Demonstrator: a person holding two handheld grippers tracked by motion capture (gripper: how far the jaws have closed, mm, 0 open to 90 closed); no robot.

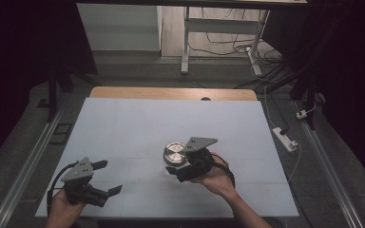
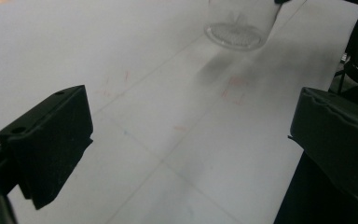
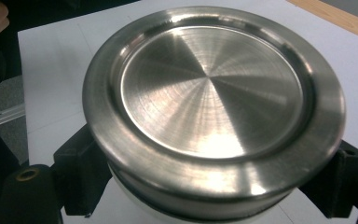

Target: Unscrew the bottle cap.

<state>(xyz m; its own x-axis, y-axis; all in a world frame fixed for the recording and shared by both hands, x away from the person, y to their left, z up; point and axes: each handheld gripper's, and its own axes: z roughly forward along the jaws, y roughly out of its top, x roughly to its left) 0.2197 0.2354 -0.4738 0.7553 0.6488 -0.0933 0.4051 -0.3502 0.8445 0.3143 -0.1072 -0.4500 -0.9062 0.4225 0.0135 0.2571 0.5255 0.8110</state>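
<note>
Both grippers are over the white sheet that covers the table (image 1: 123,123). Right gripper (image 1: 183,166) has its jaws pressed against the sides of a jar with a metal lid (image 1: 175,153), gripping it just below the lid's rim; in the right gripper view one black jaw shows at either side of the jar, under the broad brushed-steel lid (image 3: 212,88), with a little of the pale body visible beneath it. From above, the jar is a little to the right of the middle of the sheet and toward the person's side of it, with the grey three-cornered plate (image 1: 200,142) of the right gripper just beside the lid. The right hand (image 1: 216,178) wraps the gripper's body from behind, and its forearm comes in from the bottom edge.

Left gripper (image 1: 108,176) is well apart from the jar, near the front left corner of the sheet, with its jaws spread wide and nothing between them. In the left gripper view the two black jaws stand far apart over bare white surface marked with faint lines and a few reddish scribbles (image 2: 235,88), and the clear lower part of the jar (image 2: 235,32) appears farther off at the top, blurred. The left hand (image 1: 64,204) holds that gripper from below, at the bottom edge of the high view.

Beyond the sheet, a strip of wooden tabletop (image 1: 171,92) shows along the far edge.
</note>
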